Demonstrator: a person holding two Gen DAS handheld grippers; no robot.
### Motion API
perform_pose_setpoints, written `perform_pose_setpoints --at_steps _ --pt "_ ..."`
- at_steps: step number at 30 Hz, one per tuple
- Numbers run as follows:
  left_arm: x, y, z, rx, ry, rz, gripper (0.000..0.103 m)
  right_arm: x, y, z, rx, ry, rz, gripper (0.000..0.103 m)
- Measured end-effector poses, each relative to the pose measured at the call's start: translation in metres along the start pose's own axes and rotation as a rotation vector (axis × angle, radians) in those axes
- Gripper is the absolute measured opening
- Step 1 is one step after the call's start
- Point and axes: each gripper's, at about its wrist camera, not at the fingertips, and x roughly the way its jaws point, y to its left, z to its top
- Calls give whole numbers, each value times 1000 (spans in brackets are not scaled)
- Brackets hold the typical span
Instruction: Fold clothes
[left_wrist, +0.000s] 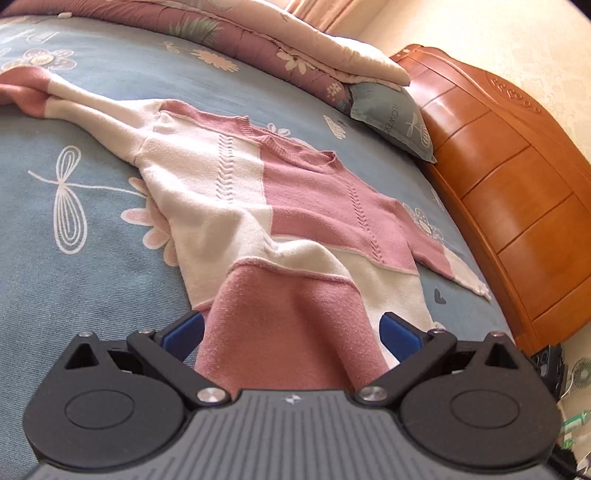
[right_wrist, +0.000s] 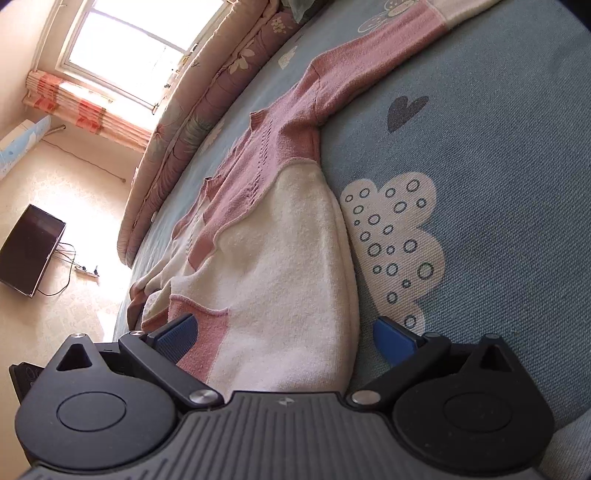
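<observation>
My left gripper (left_wrist: 291, 332) stands with its blue-padded fingers (left_wrist: 184, 334) spread wide; the pink hem panel of the pink-and-cream knitted sweater (left_wrist: 258, 192) runs up between the jaws, and I think neither pad presses on it, though the fabric hides the inner faces. Beyond the jaws the sweater lies spread on the grey-blue bedsheet printed with flowers and dragonflies (left_wrist: 74, 258), one sleeve trailing away to the far left, the other to the right toward the orange wooden headboard (left_wrist: 517, 192); a folded mauve floral quilt (left_wrist: 258, 40) lies well past the neckline.

My right gripper (right_wrist: 286, 334) is also fully spread; the cream lower corner of the sweater (right_wrist: 280, 251) lies between the jaws on the bedsheet (right_wrist: 498, 155), nearer the left pad, clear of the right one.
</observation>
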Motion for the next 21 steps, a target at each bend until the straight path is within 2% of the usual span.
perform_pose_setpoints --at_steps 3,5,9,13,16,18,21 --pt "15 35 -1 -168 42 -51 100 1 2 -2 -29 -10 -1 103" --pt "24 53 -6 -240 61 -58 100 1 3 -3 -36 -16 -2 103" --pt "22 69 -12 -330 38 -124 100 2 3 -2 -30 -17 -1 103" --pt "29 72 -17 -381 81 -195 100 4 4 -2 -25 -20 -10 103" --pt "31 56 -21 -360 100 -190 100 5 7 -5 -53 -30 -21 103" --pt "25 36 -24 -279 102 -184 100 4 10 -7 -52 -37 -37 103" --pt "18 13 -26 -185 127 -237 101 1 21 -7 -71 -34 -90 103"
